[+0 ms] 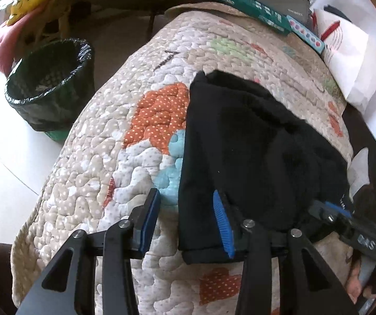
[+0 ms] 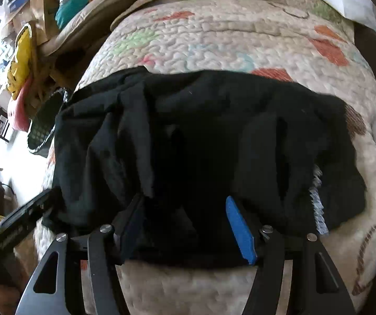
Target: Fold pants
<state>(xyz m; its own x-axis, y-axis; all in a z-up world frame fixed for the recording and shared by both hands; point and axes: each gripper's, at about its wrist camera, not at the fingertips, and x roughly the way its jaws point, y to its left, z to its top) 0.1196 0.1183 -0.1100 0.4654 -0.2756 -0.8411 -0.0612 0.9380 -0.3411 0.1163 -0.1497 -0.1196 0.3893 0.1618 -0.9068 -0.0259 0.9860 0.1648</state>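
The pants (image 1: pixel 253 144) lie folded into a rumpled bundle on the quilt (image 1: pixel 96 157). Left gripper (image 1: pixel 188 223) and right gripper (image 2: pixel 188 225) gape apart, gripping nothing. Smoothing or one more fold seems left.

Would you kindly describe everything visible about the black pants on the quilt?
The black pants are soft, matte fabric, folded into a thick, rumpled bundle lying across a quilted patchwork cover. One straight hemmed edge faces the left hand-held gripper, whose jaws straddle it, open. The right hand-held gripper hovers open over the near edge. A pale tag or fringe shows at one side.
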